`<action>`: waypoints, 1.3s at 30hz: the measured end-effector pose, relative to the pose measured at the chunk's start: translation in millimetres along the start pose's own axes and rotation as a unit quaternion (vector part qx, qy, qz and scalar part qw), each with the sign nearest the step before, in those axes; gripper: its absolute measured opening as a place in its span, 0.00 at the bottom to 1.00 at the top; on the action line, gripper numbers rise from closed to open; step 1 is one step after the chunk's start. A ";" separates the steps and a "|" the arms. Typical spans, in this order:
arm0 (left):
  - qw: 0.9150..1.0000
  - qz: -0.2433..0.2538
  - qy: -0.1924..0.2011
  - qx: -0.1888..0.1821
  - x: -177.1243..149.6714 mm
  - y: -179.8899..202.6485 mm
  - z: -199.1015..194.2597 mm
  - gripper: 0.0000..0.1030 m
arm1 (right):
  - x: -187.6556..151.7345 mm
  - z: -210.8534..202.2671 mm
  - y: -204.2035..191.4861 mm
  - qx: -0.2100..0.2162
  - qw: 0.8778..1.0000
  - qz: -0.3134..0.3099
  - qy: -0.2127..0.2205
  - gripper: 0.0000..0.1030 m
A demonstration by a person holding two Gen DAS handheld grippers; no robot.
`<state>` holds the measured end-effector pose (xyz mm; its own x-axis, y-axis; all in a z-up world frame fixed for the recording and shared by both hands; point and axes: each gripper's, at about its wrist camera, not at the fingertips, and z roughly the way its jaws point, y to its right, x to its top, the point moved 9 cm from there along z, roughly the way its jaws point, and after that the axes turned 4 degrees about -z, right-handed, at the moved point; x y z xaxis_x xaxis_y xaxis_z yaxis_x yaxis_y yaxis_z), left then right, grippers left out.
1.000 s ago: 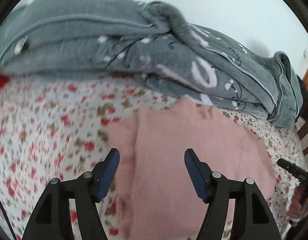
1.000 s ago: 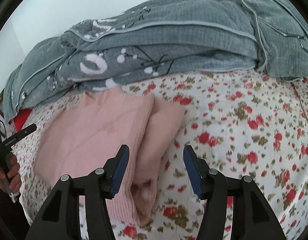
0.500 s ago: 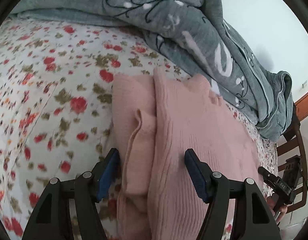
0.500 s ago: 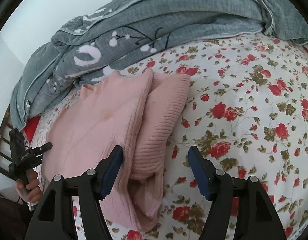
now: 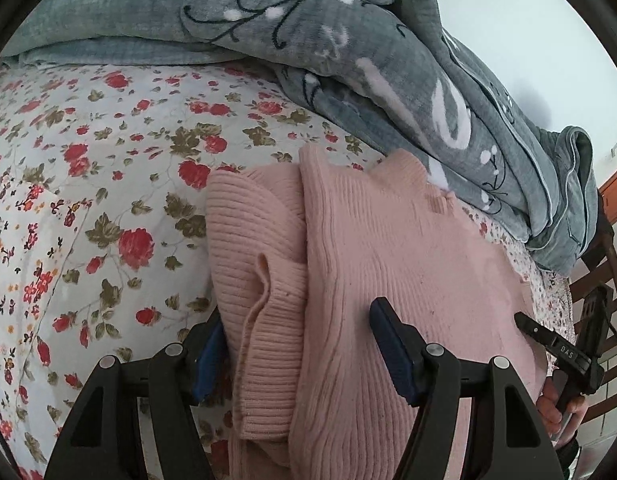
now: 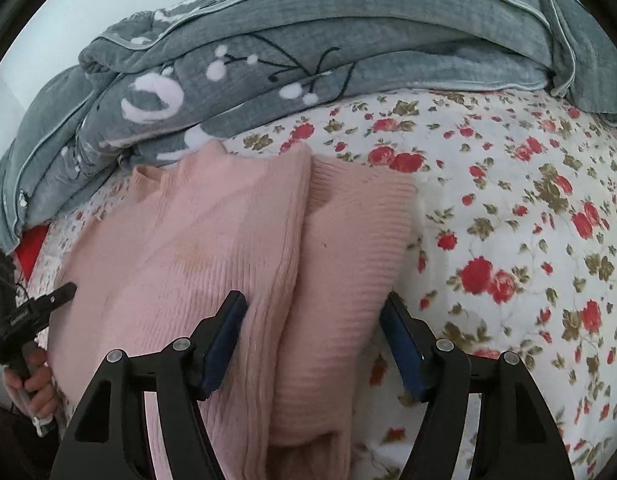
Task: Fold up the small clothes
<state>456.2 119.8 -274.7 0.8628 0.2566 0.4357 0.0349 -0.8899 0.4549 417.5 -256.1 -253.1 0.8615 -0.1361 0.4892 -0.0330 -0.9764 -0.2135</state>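
Floral bed sheet (image 5: 108,184) under heaped grey quilt (image 6: 308,52); wooden chair (image 5: 604,280) only in left view. Both claws, left claw (image 5: 296,348) and right claw (image 6: 314,344), spread wide astride pink sweater (image 6: 212,248).

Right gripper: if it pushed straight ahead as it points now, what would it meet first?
Probably the pink knit sweater: the open right gripper already straddles its folded sleeve. Beyond lies the grey blanket; depth is unclear.

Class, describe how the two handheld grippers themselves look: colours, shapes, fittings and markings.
Both the left gripper and the right gripper have black angular plastic frames with triangular cut-outs, silver round fasteners at the joints, and jaws faced with dark blue pads. Seen from the left wrist, the right one shows white lettering.
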 end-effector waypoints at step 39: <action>0.996 0.008 0.084 -0.034 -1.2 -1.1 -4.0 0.46 | 7.8 0.1 6.0 0.008 0.996 0.013 0.085 0.54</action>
<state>453.2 121.9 -272.7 0.7666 0.3060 0.5646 -0.0176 -0.8688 0.4948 424.0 -262.9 -250.7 0.7621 -0.1893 0.6191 -0.0456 -0.9696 -0.2404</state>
